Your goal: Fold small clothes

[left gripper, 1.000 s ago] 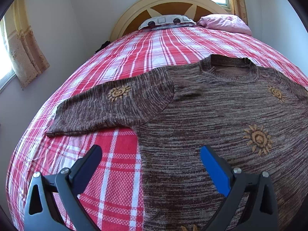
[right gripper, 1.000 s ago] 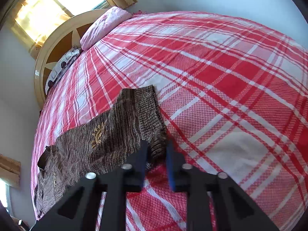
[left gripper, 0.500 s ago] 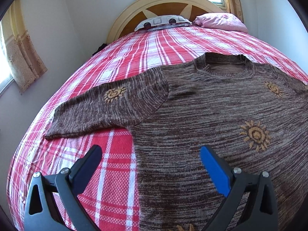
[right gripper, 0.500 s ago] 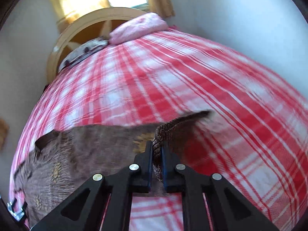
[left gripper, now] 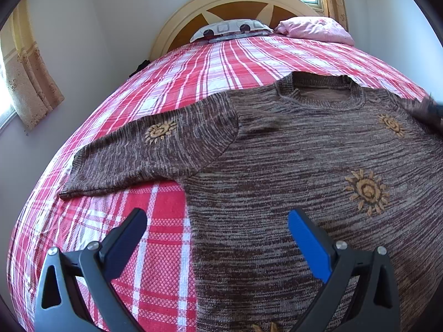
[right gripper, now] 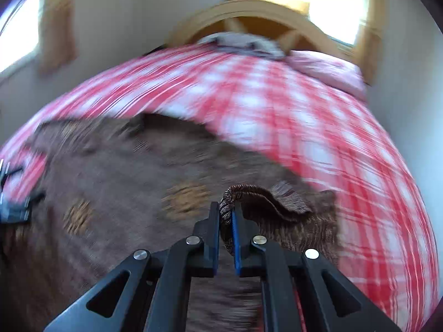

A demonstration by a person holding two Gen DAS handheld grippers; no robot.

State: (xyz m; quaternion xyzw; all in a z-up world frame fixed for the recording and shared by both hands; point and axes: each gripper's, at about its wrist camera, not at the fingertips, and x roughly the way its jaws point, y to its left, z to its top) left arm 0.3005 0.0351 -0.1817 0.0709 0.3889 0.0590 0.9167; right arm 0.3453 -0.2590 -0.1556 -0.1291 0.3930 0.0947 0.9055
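A brown knit sweater with orange sun motifs lies flat, front up, on the red plaid bed. Its left sleeve stretches out sideways. My left gripper hangs open just above the sweater's lower left edge, holding nothing. In the right wrist view my right gripper is shut on the cuff of the sweater's other sleeve, lifted and carried over the sweater's body. That raised sleeve also shows blurred at the right edge of the left wrist view.
A curved wooden headboard stands at the far end with a patterned pillow and a pink pillow. Walls close in on both sides, with curtained windows. The left gripper's frame shows at the left edge.
My right gripper closed on the sleeve cuff, lifted it and swept it across over the sweater's body while rolling. The left gripper stayed put and open.
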